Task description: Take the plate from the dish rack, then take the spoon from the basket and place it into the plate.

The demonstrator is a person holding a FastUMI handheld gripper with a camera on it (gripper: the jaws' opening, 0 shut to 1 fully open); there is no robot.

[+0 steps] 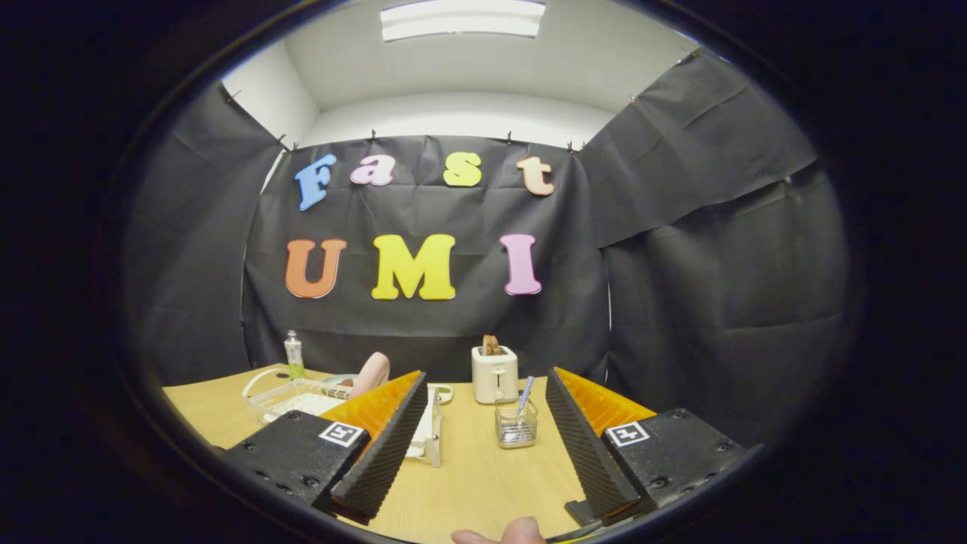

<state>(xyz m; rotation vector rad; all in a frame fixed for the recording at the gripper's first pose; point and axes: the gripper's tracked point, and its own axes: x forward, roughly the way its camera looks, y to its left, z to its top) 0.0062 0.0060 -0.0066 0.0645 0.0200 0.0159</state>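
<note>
Gripper [483, 446] spread wide, nothing between the fingers [385, 446], only bare wooden table [468, 483] in the gap. It is held above the near edge of the table, looking toward the far wall. A fingertip [502, 533] of the person holding it shows at the near edge, below the fingers.

Plate [372, 374]: pink, standing on edge in the white dish rack [291, 397], far-left of the gripper. The left finger's orange top hides the lower part of it; only the upper rim sticks out above that finger. The rack runs behind the left finger, part of its white frame showing in the gap beside the inner pad.

Spoon [525, 393]: handle sticking up, leaning a little right, out of the small wire basket [517, 427]. Basket sits just ahead of the fingers, toward the right one, nearer than the rack.

Also far centre: white toaster [495, 374] with bread in it, just behind the basket. Bottle [294, 353] at the far-left, beyond the rack.

Judgement: nothing done yet, plate comes first. Key relation: plate lies ahead and left of the fingers' line, so the approach needs a swing left and forward. Plate stands roughly upright, so the fingers probably need to straddle its top rim. Exact facing of the plate is hard to tell from here.
</note>
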